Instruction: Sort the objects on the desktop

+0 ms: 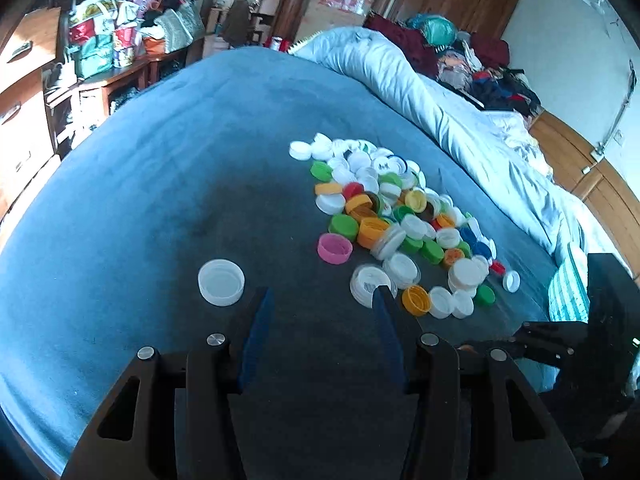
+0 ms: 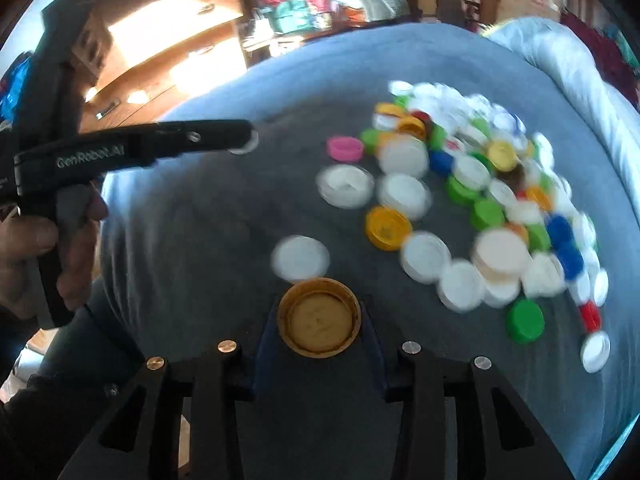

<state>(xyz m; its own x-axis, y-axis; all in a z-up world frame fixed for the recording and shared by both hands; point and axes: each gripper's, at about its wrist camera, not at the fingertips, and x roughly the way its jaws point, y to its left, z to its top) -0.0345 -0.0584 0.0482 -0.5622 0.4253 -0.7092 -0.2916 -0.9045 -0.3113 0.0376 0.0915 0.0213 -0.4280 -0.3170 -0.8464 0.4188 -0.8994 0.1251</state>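
Note:
A pile of bottle caps [image 1: 396,216] in white, green, orange, yellow, blue and red lies on a blue bedspread [image 1: 160,160]. My left gripper [image 1: 322,298] is open and empty above the bedspread. A lone white cap [image 1: 221,282] lies just left of its left finger. A pink cap [image 1: 335,248] sits at the pile's near edge. My right gripper [image 2: 319,312] is shut on a yellow-brown cap [image 2: 319,317], open side towards the camera. The pile [image 2: 480,184] is blurred in the right wrist view. The left gripper [image 2: 224,136] shows there from the side.
A rolled pale-blue quilt [image 1: 420,92] lies along the bed's far right side. Clothes are heaped behind it [image 1: 460,52]. A wooden desk with bags and boxes [image 1: 104,44] stands left of the bed. A single white cap [image 2: 300,258] lies just beyond the right gripper.

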